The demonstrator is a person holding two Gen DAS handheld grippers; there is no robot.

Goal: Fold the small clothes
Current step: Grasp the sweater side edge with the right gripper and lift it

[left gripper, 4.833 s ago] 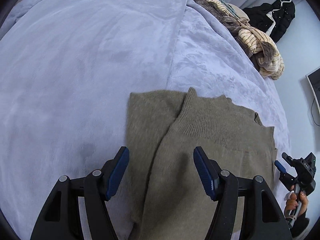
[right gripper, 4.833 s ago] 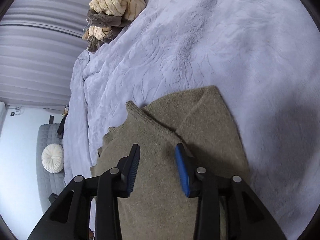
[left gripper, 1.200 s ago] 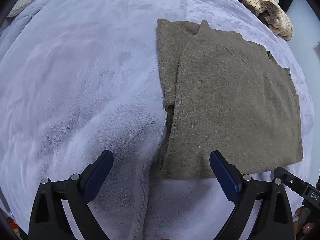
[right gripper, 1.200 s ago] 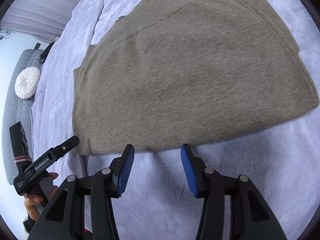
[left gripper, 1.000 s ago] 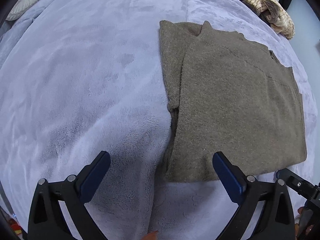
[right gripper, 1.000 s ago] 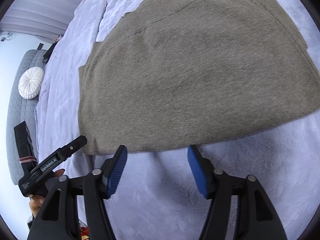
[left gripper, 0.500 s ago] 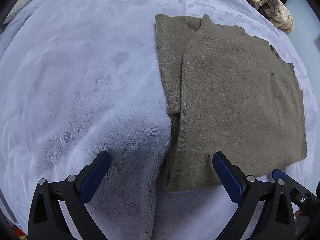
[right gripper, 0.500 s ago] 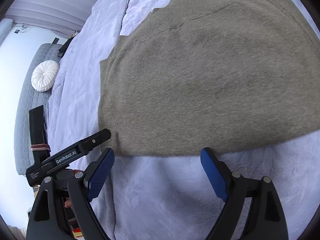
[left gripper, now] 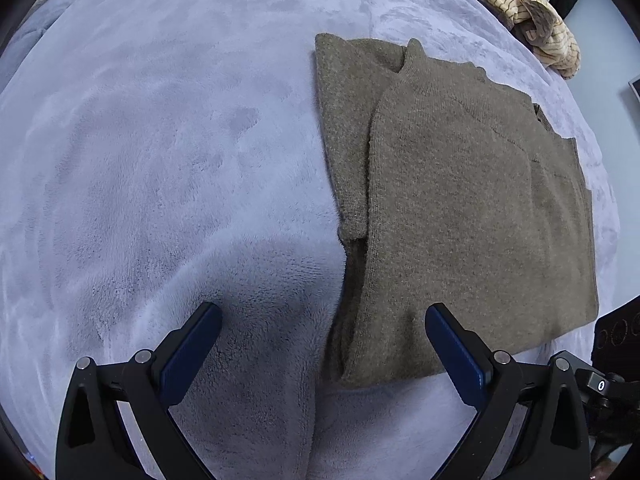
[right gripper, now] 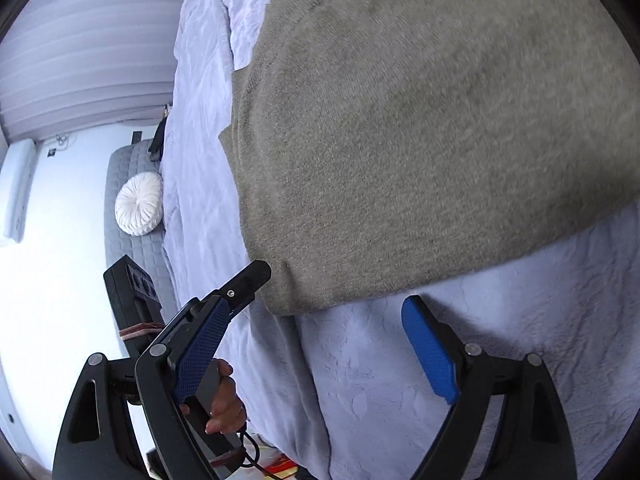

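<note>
Both grippers stand spread wide and grasp nothing. The left gripper (left gripper: 322, 346) straddles the near left corner of the folded olive sweater (left gripper: 460, 216), having crept closer than a second ago. The right gripper (right gripper: 316, 344) has widened since then and rolled, its pads now astride the sweater's near corner (right gripper: 420, 132). The sweater lies flat near the bed's (left gripper: 160, 140) right edge, unmoved. Striped clothes (left gripper: 532, 20) are heaped at the far corner.
</note>
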